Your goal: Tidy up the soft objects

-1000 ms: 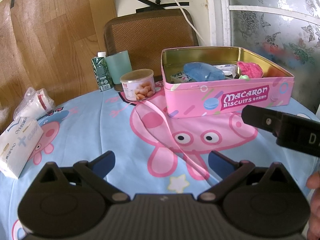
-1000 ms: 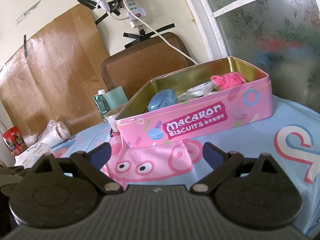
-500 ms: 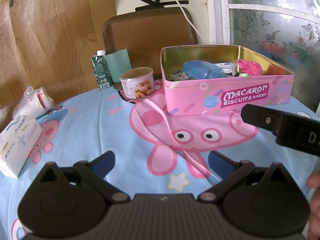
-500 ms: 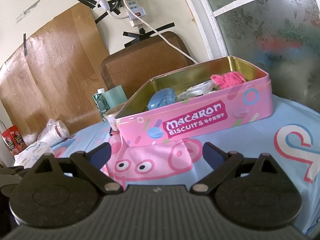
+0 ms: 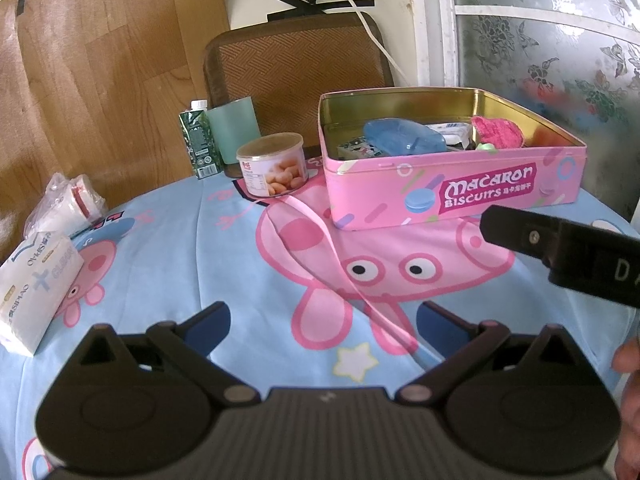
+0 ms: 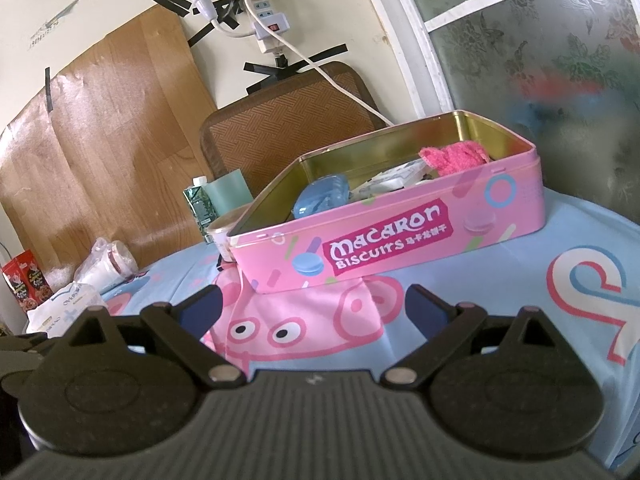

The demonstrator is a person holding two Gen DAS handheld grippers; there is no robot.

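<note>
The left tool (image 5: 322,326) hangs over the near part of the worktop (image 5: 208,248), its blue-tipped fingers spread wide with nothing between them. The right tool (image 6: 312,306) is likewise wide apart and empty, low over the cartoon-pig cloth; seen from the left wrist, its black body enters at the right edge.

Far right on the worktop stands the pink Macaron Biscuits tin (image 5: 452,196), lid off. Inside it lie a fuzzy pink cloth (image 6: 454,158) at the right end, a blue translucent pouch (image 5: 402,138) toward the left, and white packets (image 6: 394,176) between them.

A pink ribbon (image 5: 332,248) runs across the cloth from near the tin's left corner toward the left tool. Left of the tin sit a snack tub (image 5: 272,164), a green drink carton (image 5: 200,140) and a pale green cup (image 5: 234,130). A tissue pack (image 5: 34,292) and a plastic bag (image 5: 66,204) lie at the far left edge.
</note>
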